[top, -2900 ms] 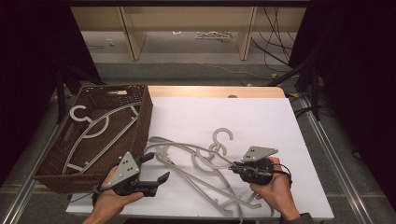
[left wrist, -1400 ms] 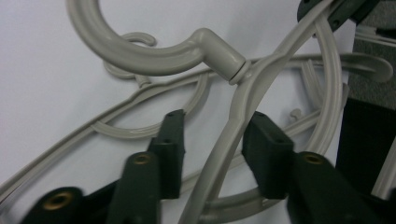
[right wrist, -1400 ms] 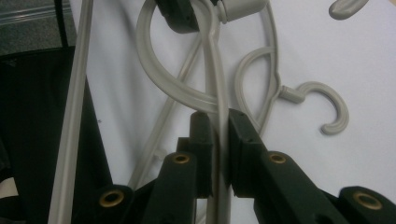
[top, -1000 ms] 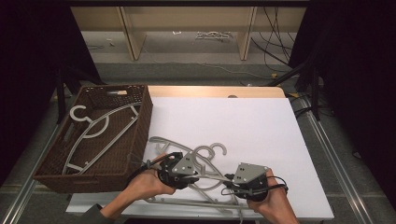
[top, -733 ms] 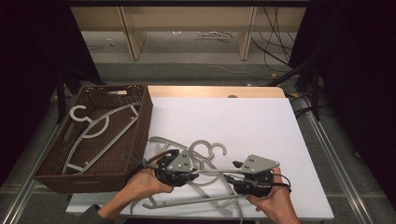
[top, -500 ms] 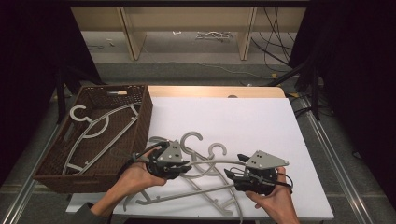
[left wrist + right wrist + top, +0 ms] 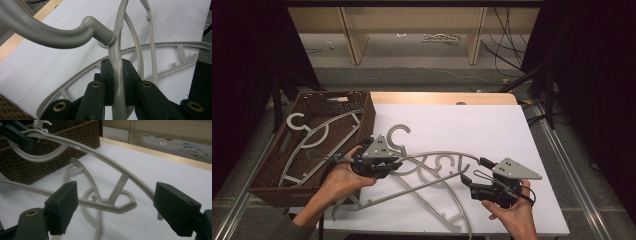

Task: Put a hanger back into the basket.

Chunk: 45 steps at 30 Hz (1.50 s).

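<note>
My left gripper (image 7: pixel 398 165) is shut on a grey plastic hanger (image 7: pixel 432 154), just below its hook (image 7: pixel 50 35), and holds it tilted above the white table (image 7: pixel 492 125). In the left gripper view the pads (image 7: pixel 107 75) pinch the hanger's arm. My right gripper (image 7: pixel 473 171) is open; its jaws have just been opening. The hanger's far end (image 7: pixel 117 206) lies between its fingers (image 7: pixel 62 202) without touching them. A second grey hanger (image 7: pixel 447 200) lies flat on the table under the first.
A brown wicker basket (image 7: pixel 362 107) stands at the table's left edge with another grey hanger (image 7: pixel 312 140) inside it. A wooden strip (image 7: pixel 437 97) runs along the table's far edge. Shelving and cables are on the floor beyond.
The left gripper has carried the hanger up and to the left, toward the basket. The right gripper's jaws have opened off the hanger's far end.
</note>
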Each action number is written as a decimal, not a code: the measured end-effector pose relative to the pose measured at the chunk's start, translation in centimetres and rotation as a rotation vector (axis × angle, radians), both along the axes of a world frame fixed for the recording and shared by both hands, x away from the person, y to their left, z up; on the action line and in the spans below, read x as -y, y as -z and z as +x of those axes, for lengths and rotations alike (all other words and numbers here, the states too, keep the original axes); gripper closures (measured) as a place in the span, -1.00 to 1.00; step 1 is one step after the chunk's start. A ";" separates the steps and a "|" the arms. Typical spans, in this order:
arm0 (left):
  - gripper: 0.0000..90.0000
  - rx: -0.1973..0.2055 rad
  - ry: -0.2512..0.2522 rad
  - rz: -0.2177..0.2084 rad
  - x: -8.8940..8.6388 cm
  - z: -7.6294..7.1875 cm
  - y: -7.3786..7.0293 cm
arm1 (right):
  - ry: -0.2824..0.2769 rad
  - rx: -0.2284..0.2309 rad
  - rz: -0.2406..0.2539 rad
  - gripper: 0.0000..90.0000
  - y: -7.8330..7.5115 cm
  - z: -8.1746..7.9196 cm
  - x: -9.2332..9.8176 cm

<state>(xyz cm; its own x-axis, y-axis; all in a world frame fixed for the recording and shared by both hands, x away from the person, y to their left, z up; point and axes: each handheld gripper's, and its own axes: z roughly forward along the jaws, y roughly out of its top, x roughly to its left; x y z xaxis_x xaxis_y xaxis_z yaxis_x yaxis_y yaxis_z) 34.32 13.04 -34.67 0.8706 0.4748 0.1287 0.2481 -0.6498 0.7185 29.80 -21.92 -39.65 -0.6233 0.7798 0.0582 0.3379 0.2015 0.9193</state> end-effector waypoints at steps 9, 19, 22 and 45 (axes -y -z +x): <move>0.81 0.011 -0.032 -0.042 -1.7 0.5 -2.2 | 0.019 -0.031 -0.007 -0.60 0.7 -0.4 0.3; 0.81 0.120 -0.060 -0.034 -6.4 2.2 -5.6 | -0.022 -0.071 -0.030 -0.60 1.8 -0.3 -0.2; 0.81 0.079 -0.168 -0.093 -7.8 2.1 -5.8 | -0.015 -0.079 -0.048 -0.60 1.9 -0.2 0.0; 0.81 0.141 -0.451 -0.101 -19.0 6.6 -5.6 | -0.039 -0.093 -0.052 -0.58 2.6 0.1 -0.3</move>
